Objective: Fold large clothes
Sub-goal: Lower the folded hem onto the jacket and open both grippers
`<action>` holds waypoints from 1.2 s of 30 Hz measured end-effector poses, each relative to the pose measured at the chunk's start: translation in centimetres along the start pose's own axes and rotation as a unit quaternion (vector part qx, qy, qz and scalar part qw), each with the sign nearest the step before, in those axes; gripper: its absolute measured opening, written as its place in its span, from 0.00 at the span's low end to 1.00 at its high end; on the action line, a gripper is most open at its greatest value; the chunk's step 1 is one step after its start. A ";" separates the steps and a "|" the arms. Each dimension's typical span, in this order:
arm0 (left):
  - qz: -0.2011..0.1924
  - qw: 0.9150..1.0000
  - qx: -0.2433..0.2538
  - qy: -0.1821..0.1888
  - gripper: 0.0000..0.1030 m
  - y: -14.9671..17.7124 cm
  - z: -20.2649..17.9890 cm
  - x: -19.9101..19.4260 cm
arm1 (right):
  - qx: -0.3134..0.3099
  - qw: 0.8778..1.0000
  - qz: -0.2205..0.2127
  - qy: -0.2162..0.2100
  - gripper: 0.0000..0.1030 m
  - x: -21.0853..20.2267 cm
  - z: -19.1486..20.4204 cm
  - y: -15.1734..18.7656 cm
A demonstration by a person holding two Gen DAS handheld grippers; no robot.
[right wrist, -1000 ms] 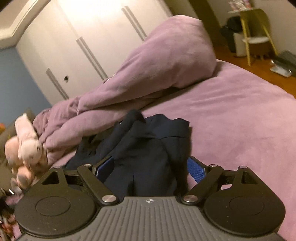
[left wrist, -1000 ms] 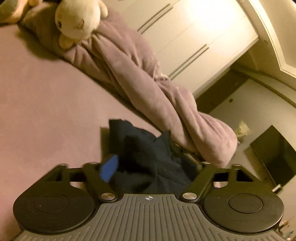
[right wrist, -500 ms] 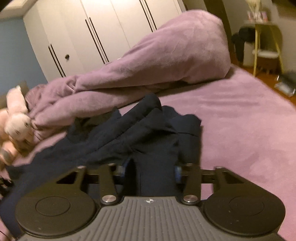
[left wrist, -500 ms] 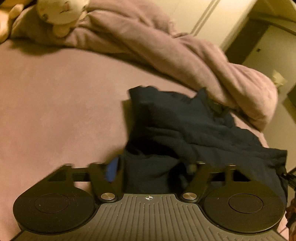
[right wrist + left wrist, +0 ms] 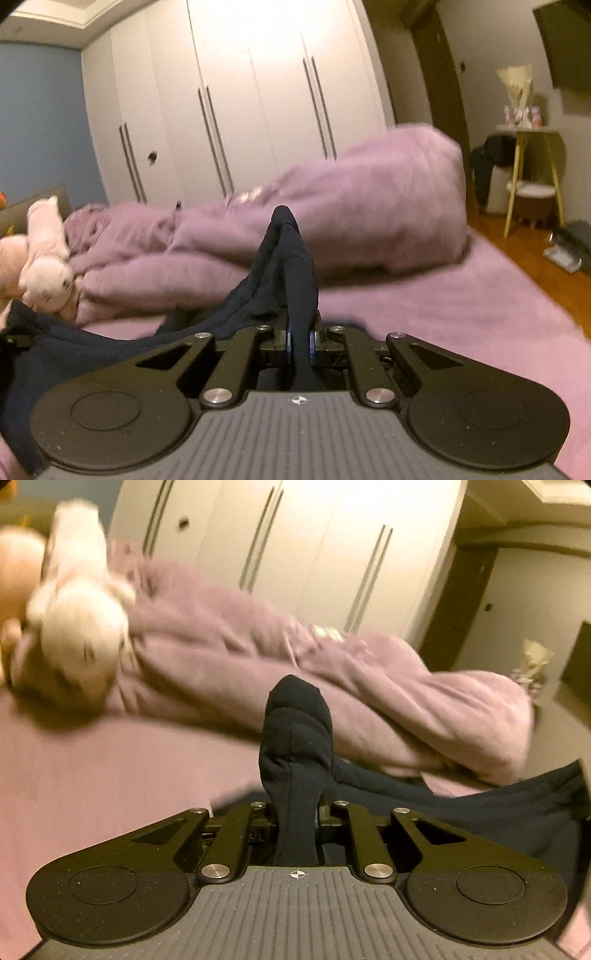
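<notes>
Navy garment [image 5: 295, 738] bunched in each clamped hand-held gripper, left [image 5: 295, 814] and right [image 5: 300, 341], right's jaws closing

Dim warm light, motion blur, fisheye warp

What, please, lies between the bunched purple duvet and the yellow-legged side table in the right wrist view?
Bare purple bed sheet, then wooden floor, shown in the right wrist view.

No readable text anywhere
</notes>
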State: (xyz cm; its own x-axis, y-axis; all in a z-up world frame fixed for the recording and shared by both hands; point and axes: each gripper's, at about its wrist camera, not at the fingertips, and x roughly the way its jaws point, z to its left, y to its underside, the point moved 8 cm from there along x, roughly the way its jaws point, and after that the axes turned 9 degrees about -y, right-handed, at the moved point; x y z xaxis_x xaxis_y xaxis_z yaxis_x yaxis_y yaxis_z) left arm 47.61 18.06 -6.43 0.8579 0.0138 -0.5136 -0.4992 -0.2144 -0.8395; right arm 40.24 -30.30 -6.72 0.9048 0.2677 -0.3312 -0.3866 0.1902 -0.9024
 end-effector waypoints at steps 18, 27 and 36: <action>-0.011 0.983 0.052 -0.175 0.37 4.6 -3.6 20.3 | 0.002 0.978 0.062 0.200 0.13 20.0 -6.1 3.0; 0.040 0.987 -0.053 -0.147 0.58 7.3 -0.1 24.1 | 0.084 0.975 0.063 0.195 0.28 22.7 -10.2 6.8; 0.061 0.980 -0.061 -0.177 0.85 7.1 0.5 23.5 | 0.122 0.976 0.031 0.176 0.59 21.1 -10.8 6.1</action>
State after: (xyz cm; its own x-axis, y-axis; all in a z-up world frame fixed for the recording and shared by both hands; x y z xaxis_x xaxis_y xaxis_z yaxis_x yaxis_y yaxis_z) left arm 64.18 17.34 -24.53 0.6861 0.3139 -0.6563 -0.5587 -0.3504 -0.7517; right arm 58.92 -33.68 -22.21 0.8670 -0.0461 -0.4961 -0.4354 0.4140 -0.7994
